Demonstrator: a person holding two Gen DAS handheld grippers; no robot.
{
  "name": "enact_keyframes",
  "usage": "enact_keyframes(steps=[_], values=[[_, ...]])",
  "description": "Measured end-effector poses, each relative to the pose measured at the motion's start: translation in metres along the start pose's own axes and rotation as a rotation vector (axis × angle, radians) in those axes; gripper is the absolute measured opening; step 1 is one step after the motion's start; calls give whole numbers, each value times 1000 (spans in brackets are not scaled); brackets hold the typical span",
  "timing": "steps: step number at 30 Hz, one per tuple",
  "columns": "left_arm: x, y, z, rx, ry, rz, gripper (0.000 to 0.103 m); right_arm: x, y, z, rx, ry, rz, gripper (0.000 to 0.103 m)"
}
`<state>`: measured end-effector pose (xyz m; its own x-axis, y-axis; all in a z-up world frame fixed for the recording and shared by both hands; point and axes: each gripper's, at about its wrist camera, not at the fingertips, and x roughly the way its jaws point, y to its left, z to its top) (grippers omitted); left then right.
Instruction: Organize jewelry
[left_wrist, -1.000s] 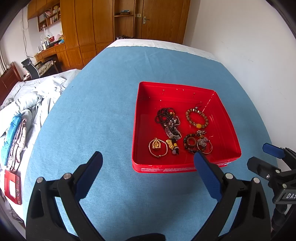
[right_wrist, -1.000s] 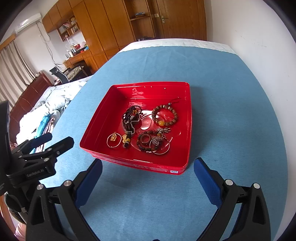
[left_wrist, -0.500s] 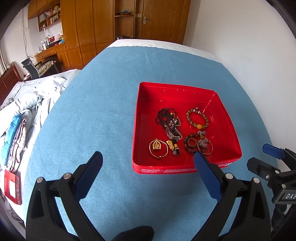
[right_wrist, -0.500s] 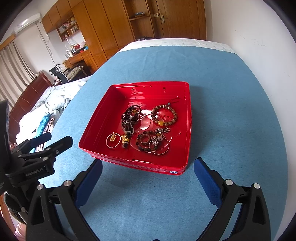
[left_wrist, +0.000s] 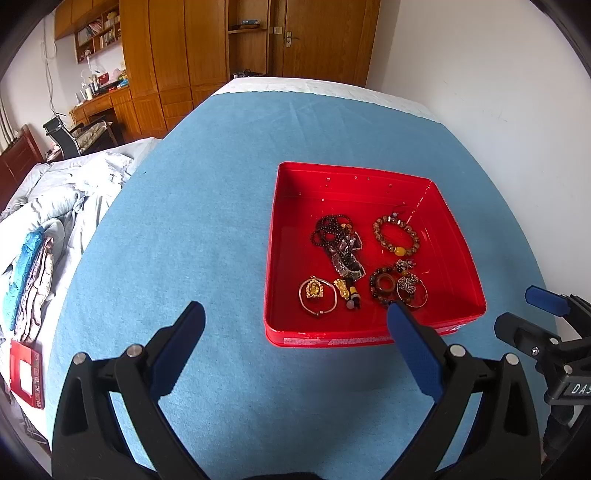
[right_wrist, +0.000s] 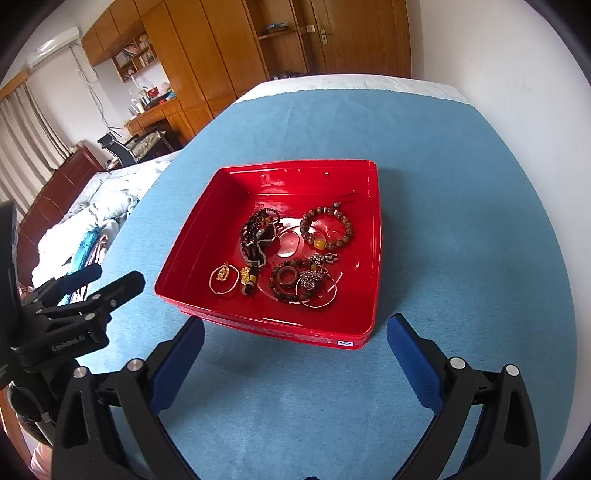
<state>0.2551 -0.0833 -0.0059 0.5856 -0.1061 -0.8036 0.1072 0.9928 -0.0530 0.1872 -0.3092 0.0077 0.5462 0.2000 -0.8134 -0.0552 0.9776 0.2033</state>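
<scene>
At the far left a bed (left_wrist: 55, 206) with rumpled sheets and folded cloth lies beside the bench (left_wrist: 207, 206), which is covered in blue cloth; a small red box (left_wrist: 26, 373) sits at the bed's near end. Behind stand wooden wardrobes (left_wrist: 177, 55) and a desk with a chair.

The left tongs (left_wrist: 295, 317) hover wide open and empty over bare blue cloth, their right pad overlapping the near wall of the red tray (left_wrist: 458, 236). The jewelry lies in the tray's near right half: a gold pendant ring (left_wrist: 317, 292), a dark bead string (left_wrist: 332, 230), a brown bead bracelet (left_wrist: 396, 238) and a tangle of rings and bangles (left_wrist: 399, 286). The tray's far and left floor is bare.

The right tongs (right_wrist: 295, 332) are also spread open, holding nothing, just short of the tray's near rim. Right of the tray, open cloth runs to the bench edge along a white wall (right_wrist: 517, 55).
</scene>
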Motion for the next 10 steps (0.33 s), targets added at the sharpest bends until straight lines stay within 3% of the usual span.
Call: enact_keyframes(steps=[10], values=[[2,1,-1,2,6,1,98,1,0,0,0,1,-1,99]])
